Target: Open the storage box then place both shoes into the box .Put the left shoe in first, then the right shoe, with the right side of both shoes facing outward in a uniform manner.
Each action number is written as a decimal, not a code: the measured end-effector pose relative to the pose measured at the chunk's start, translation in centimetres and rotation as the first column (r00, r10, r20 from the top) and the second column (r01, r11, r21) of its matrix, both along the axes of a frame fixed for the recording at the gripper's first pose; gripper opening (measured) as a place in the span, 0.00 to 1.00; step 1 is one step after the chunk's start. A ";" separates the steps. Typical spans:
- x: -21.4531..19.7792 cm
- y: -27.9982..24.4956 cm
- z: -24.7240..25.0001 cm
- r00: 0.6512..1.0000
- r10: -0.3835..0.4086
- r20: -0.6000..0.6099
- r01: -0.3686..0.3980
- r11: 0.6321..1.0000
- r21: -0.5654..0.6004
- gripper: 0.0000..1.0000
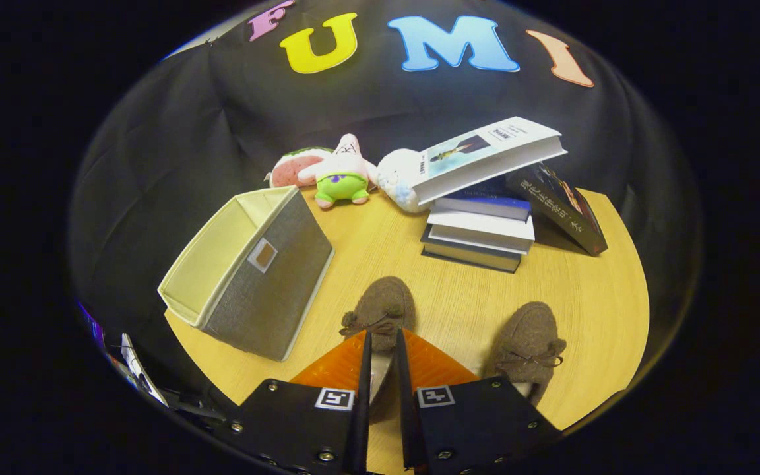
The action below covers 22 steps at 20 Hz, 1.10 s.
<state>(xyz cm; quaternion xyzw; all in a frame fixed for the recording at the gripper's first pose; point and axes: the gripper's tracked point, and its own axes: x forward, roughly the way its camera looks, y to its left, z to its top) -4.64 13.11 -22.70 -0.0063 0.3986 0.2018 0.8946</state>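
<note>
Two brown felt shoes with small bows stand on the round wooden table, toes pointing away from me. My gripper is shut on the heel rim of the left-hand shoe, whose pale lining shows in the narrow gap between the fingers. To its right, apart from the fingers, sits the other shoe. The grey fabric storage box lies tipped to the left of the held shoe, with its cream inside open toward the upper left.
Beyond the shoes is a stack of books, with one white book tilted on top and a dark book leaning at its right. Plush toys line the far table edge against the black cloth wall.
</note>
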 end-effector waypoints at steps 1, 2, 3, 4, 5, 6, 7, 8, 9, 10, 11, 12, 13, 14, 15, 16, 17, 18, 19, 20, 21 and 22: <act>-0.3 0.0 -0.8 1.000 0.004 -0.014 -0.004 1.000 -0.008 0.20; -0.6 -0.1 -1.4 1.000 0.008 -0.027 -0.008 1.000 -0.017 0.20; -0.9 -0.2 -2.3 0.999 0.012 -0.047 -0.014 0.999 -0.033 0.21; -1.2 -0.3 -3.0 0.998 0.016 -0.065 -0.019 0.999 -0.046 0.20; -1.4 -0.4 -3.7 0.997 0.017 -0.081 -0.022 0.998 -0.060 0.20; -1.4 -0.5 -4.3 0.995 0.018 -0.095 -0.025 0.997 -0.073 0.21; -1.3 -0.4 -4.9 0.994 0.020 -0.108 -0.029 0.996 -0.081 0.20; -1.3 -0.4 -5.4 0.992 0.019 -0.122 -0.030 0.995 -0.091 0.20; -1.0 -0.5 -5.9 0.992 0.014 -0.129 -0.027 0.994 -0.102 0.20; -0.7 -0.4 -6.1 0.991 0.011 -0.136 -0.025 0.995 -0.101 0.20; -0.2 -0.3 -6.5 0.990 0.010 -0.138 -0.025 0.994 -0.106 0.20; 0.1 -0.2 -6.7 0.990 0.015 -0.141 -0.031 0.993 -0.112 0.20; 0.5 -0.1 -7.3 0.989 0.019 -0.148 -0.038 0.991 -0.125 0.20; 0.8 0.0 -7.7 0.987 0.022 -0.156 -0.043 0.990 -0.131 0.20; 1.2 0.1 -8.0 0.987 0.019 -0.159 -0.040 0.990 -0.133 0.20; 1.5 0.2 -8.4 0.987 0.012 -0.163 -0.035 0.989 -0.140 0.20; 1.9 0.3 -8.7 0.986 0.005 -0.167 -0.029 0.989 -0.142 0.20; 2.2 0.4 -9.1 0.985 -0.003 -0.171 -0.023 0.989 -0.148 0.20; 2.4 0.2 -9.5 0.984 -0.013 -0.179 -0.016 0.987 -0.161 0.20; 2.4 0.3 -9.8 0.982 -0.024 -0.189 -0.007 0.987 -0.163 0.21; 2.5 0.3 -10.1 0.981 -0.036 -0.193 0.004 0.986 -0.167 0.20; 2.5 0.3 -10.1 0.979 -0.047 -0.197 0.014 0.986 -0.166 0.21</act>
